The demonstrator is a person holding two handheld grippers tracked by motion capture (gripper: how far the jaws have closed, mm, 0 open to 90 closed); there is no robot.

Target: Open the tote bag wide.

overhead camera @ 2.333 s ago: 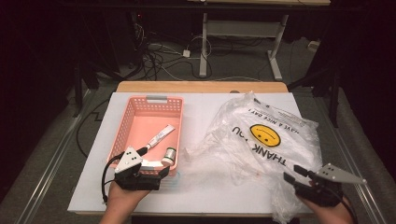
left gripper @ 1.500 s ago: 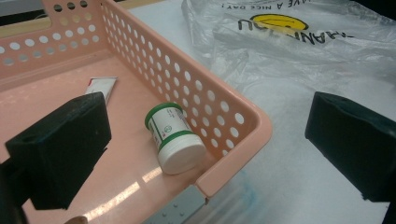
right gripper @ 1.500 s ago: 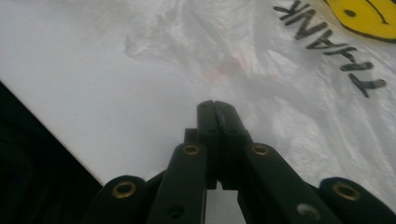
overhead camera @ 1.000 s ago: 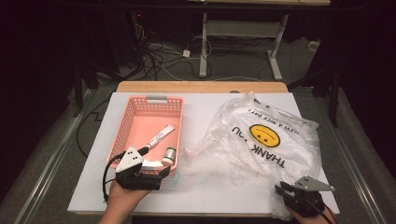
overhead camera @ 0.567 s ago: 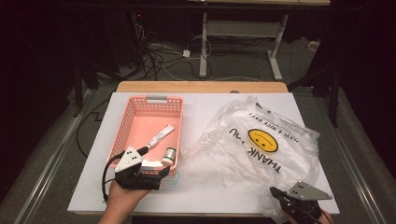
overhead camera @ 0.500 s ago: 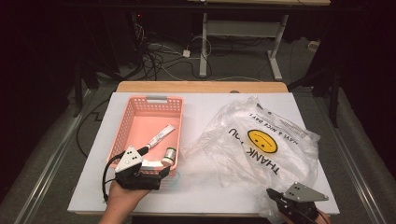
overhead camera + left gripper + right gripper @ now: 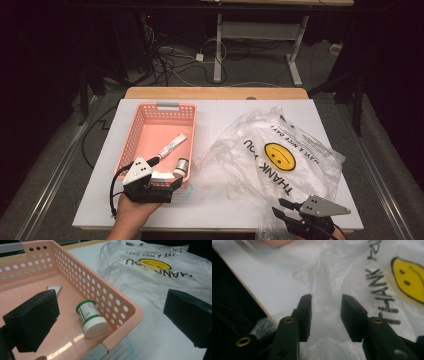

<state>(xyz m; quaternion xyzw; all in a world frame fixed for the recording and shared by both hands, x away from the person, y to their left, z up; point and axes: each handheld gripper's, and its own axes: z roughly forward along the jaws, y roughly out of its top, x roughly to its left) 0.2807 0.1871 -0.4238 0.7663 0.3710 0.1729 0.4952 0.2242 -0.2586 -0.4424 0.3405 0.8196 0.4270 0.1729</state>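
right gripper [image 7: 283, 210] sits at the near right edge of the table [image 7: 220, 112], its jaws spread apart over the near edge of the clear plastic bag [image 7: 272, 160]; in the right gripper view the two black jaws stand open with crinkled film [image 7: 325, 302] between them, and it looks as if the film is not pinched, though the blur there makes that hard to settle. the bag lies flat and rumpled on the right half of the white table, its yellow smiley face [image 7: 279, 155] and "thank you" lettering facing up, with part of it draped over the table's near edge by the gripper. left gripper [image 7: 172, 186] rests at the near end of the pink basket [image 7: 131, 137], jaws spread wide, one pad inside the basket and the other outside its wall, as the left gripper view shows. inside the basket, a small white jar with a green band [image 7: 90, 318] lies on its side in the near right corner, and a white tube [image 7: 170, 146] lies slanted near the middle, apart from the jar. the basket stands on the left half of the table, just beside the bag's left edge.
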